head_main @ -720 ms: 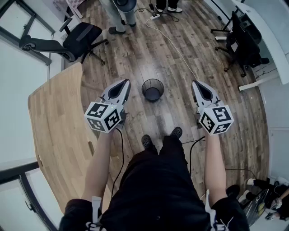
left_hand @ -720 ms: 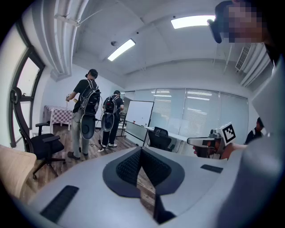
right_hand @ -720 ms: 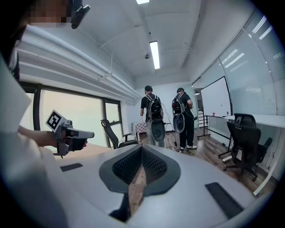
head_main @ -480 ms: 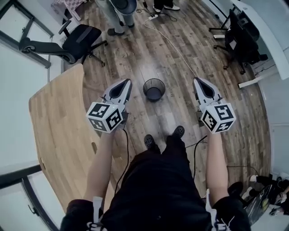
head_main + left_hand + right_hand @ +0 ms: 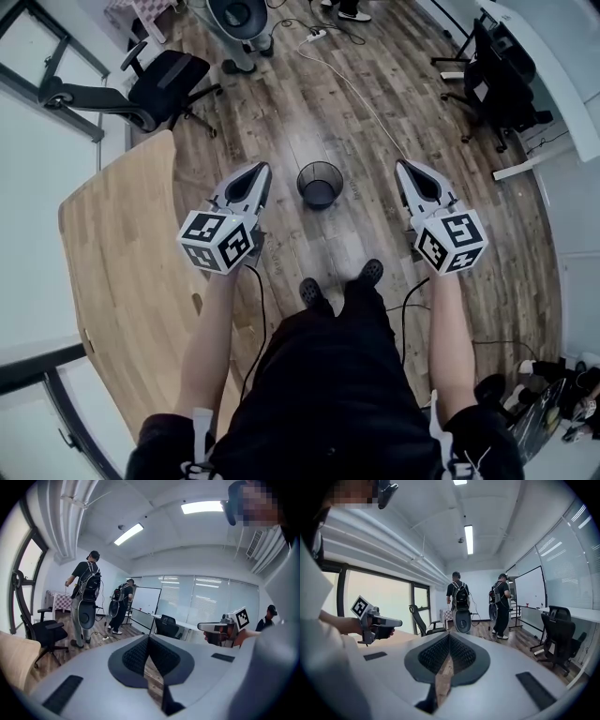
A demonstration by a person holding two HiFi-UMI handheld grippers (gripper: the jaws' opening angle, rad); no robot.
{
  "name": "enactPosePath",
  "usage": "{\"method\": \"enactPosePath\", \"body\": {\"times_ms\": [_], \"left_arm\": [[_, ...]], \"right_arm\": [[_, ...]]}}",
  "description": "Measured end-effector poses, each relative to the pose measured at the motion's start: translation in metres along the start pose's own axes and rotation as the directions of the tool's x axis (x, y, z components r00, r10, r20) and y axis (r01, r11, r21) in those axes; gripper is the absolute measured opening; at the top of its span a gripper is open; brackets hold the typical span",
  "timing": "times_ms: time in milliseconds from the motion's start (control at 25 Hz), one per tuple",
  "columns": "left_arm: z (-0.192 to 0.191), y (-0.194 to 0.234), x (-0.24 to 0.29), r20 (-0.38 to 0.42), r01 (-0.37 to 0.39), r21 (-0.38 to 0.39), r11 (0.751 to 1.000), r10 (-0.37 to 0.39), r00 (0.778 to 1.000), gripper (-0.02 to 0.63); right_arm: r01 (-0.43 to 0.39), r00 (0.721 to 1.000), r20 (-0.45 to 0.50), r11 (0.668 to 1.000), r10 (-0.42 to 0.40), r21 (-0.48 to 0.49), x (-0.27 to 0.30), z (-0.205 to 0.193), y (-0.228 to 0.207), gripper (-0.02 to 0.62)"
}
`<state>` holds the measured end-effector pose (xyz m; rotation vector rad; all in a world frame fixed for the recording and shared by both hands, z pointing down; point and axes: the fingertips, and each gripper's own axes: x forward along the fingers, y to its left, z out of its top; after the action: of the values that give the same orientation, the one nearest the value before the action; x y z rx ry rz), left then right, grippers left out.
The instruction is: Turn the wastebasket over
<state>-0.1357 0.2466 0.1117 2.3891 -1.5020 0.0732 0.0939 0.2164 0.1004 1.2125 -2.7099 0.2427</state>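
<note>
A black mesh wastebasket point(image 5: 320, 184) stands upright on the wooden floor in the head view, mouth up, ahead of the person's feet. My left gripper point(image 5: 260, 171) is held out to the left of it, jaws shut and empty. On the basket's other side my right gripper point(image 5: 403, 167) is also shut with nothing in it. Both hover well above the floor and apart from the basket. In the left gripper view the left gripper point(image 5: 149, 638) points almost level into the room; the right gripper point(image 5: 448, 637) does the same. Neither gripper view shows the basket.
A light wooden table point(image 5: 122, 272) lies to the left. Black office chairs stand at far left point(image 5: 155, 84) and far right point(image 5: 506, 84). A white cable point(image 5: 352, 89) runs across the floor beyond the basket. Two people with backpacks point(image 5: 86, 602) stand farther off.
Both grippers stay much as they were, still shut. The head view has shifted slightly, so the basket and far floor sit a little higher in the picture.
</note>
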Motion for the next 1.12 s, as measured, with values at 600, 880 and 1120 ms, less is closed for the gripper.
{"method": "enactPosePath", "body": {"times_ms": [600,880,1120], "left_arm": [[0.002,-0.006,-0.004,0.005,0.034,0.020,0.999,-0.034,0.999,0.017],[-0.016,-0.005,0.001,-0.027,0.051,-0.013,0.999,-0.052,0.998,0.017],[-0.037,-0.007,0.019,-0.066,0.064,-0.032,0.997,-0.066,0.996,0.017]], "right_arm": [[0.064,0.997,0.044,0.998,-0.064,0.019,-0.007,0.004,0.002,0.032],[0.104,0.995,0.008,0.994,-0.104,0.022,-0.016,-0.009,0.001,0.032],[0.117,0.993,-0.036,0.993,-0.117,0.017,-0.008,-0.033,-0.010,0.032]]}}
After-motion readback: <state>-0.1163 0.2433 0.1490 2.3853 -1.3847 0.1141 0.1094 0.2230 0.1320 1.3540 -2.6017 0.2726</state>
